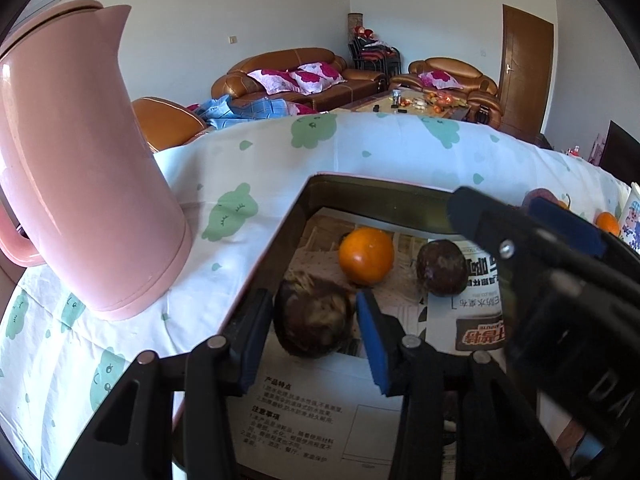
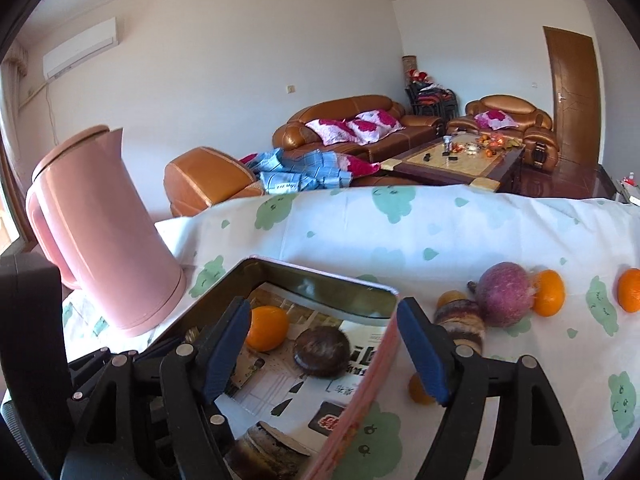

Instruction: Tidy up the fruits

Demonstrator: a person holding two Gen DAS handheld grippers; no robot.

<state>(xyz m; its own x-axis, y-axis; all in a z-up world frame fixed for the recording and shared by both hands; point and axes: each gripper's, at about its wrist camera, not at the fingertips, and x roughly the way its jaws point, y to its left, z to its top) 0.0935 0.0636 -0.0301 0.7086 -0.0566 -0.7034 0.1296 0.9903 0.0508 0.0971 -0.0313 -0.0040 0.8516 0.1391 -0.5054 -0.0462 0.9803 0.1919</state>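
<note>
A metal tin box lined with printed paper holds an orange, a dark round fruit and a brown water chestnut. My left gripper is inside the box, its blue pads on either side of the water chestnut, which rests on the paper. My right gripper is open and empty, straddling the box's right wall. More fruit lies on the cloth to the right: a purple fruit, oranges and a banded brown fruit.
A pink kettle stands on the cloud-print tablecloth left of the box. A small orange lies by my right finger. A paper cup stands at the far right. Sofas and a coffee table are beyond the table.
</note>
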